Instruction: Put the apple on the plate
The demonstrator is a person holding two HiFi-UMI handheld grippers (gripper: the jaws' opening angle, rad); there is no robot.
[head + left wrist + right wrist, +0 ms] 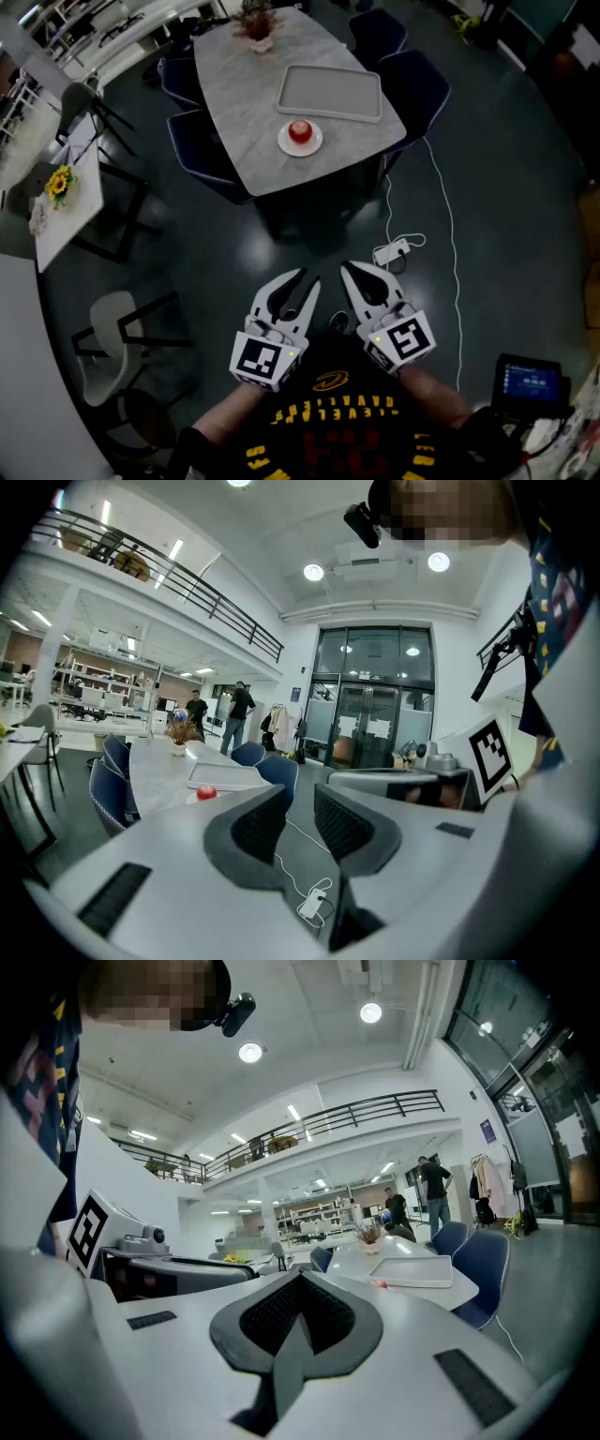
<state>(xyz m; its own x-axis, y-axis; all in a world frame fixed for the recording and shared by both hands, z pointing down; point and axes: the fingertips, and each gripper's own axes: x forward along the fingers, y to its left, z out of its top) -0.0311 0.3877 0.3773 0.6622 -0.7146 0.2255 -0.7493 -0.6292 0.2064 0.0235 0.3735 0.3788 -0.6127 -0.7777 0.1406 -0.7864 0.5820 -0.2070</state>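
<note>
A red apple rests on a small white plate near the front edge of the grey marble table; it also shows far off as the apple in the left gripper view and as a small red spot, the apple, in the right gripper view. My left gripper hangs over the dark floor well short of the table, open, with nothing between its fingers. Beside it my right gripper is shut and empty. Both point toward the table, side by side.
A grey tray lies behind the plate, and a potted plant stands at the table's far end. Dark blue chairs ring the table. A white power strip with a cable lies on the floor ahead. A side table and a white chair stand to the left.
</note>
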